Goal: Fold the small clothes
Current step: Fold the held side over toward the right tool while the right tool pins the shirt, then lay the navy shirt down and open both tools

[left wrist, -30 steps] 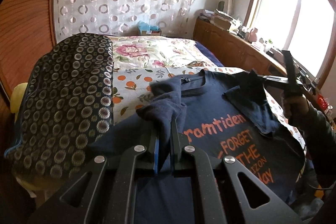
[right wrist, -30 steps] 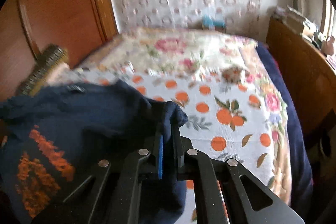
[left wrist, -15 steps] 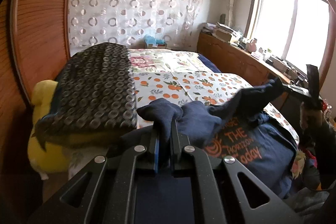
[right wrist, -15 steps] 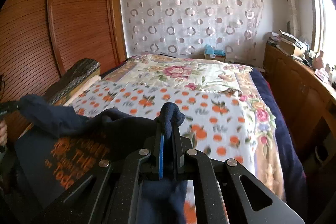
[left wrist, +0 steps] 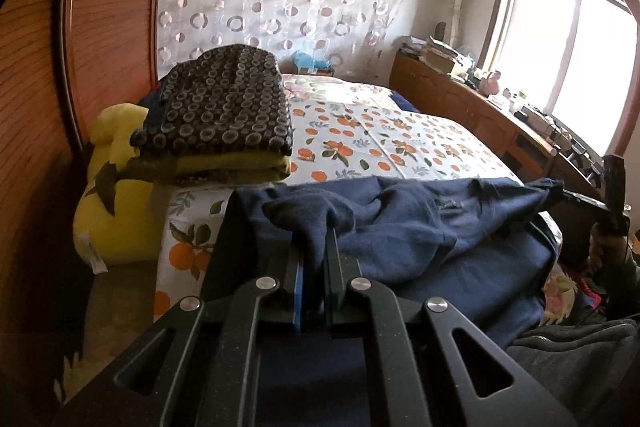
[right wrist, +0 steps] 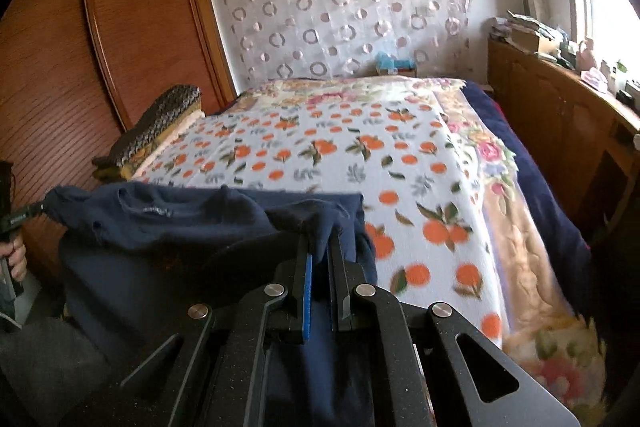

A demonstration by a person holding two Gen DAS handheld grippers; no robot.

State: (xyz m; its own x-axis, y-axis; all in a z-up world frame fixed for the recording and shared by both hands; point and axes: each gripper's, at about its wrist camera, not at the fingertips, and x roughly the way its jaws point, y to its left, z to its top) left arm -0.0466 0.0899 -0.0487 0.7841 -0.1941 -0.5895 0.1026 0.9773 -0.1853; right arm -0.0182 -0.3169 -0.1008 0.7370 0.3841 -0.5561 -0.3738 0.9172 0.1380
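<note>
Two grippers – left gripper (left wrist: 316, 247) & right gripper (right wrist: 320, 247) – each clamped tight on a navy T-shirt (left wrist: 400, 223), stretching it crosswise btwn them over the near edge of the bed (right wrist: 360, 155).

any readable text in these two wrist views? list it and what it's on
None can be read.
Neck label inside the collar of the navy T-shirt: pale lettering, too blurred and small to read.
White tag on the yellow plush beside the bed: blank or too small to tell.
Items on the wooden cabinet by the window: any labels too small to read.
The shirt's printed front does not show now.
</note>
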